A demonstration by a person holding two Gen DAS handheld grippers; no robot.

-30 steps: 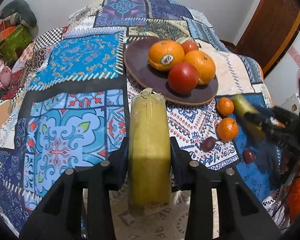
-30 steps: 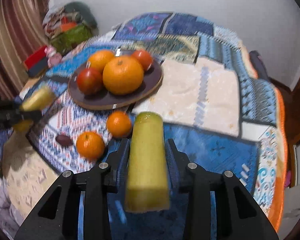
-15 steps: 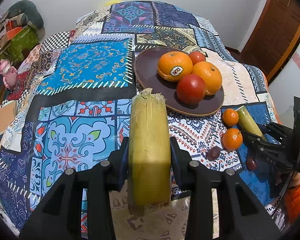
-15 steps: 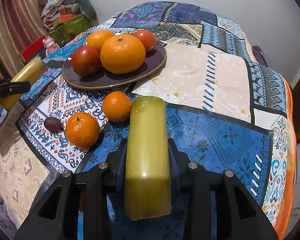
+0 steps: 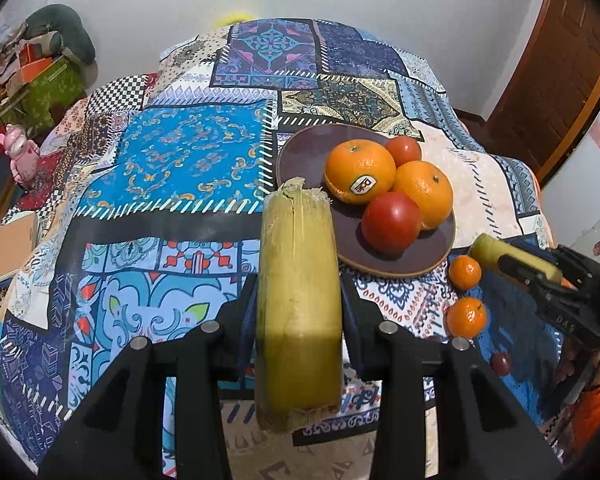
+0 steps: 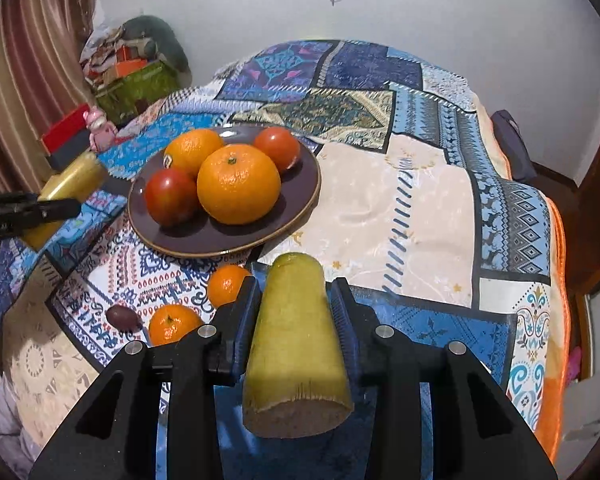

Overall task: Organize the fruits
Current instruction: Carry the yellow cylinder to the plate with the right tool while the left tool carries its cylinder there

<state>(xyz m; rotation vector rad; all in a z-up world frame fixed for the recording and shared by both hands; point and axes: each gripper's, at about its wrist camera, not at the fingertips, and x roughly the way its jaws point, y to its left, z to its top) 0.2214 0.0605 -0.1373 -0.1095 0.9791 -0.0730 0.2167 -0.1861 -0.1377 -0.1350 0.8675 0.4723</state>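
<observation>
My left gripper (image 5: pixel 300 300) is shut on a yellow-green sugarcane piece (image 5: pixel 298 296), held above the patchwork cloth just left of the brown plate (image 5: pixel 300 148). The plate holds two oranges (image 5: pixel 360 170) and two red tomatoes (image 5: pixel 390 222). My right gripper (image 6: pixel 296 308) is shut on a second sugarcane piece (image 6: pixel 296 340), held above the cloth in front of the plate (image 6: pixel 300 208). Two small tangerines (image 6: pixel 226 284) and a dark plum (image 6: pixel 120 316) lie on the cloth by the plate. The other gripper shows in each view, at the right edge (image 5: pixel 540 280) and the left edge (image 6: pixel 28 212).
The patchwork cloth (image 5: pixel 180 160) covers a rounded table that drops off at all sides. A second dark plum (image 5: pixel 500 362) lies near the right gripper. Boxes and clutter (image 5: pixel 32 76) stand at the far left, a wooden door (image 5: pixel 560 80) at the right.
Both grippers have risen and pulled back a little with their sugarcane pieces; the plate and loose fruit have not moved.
</observation>
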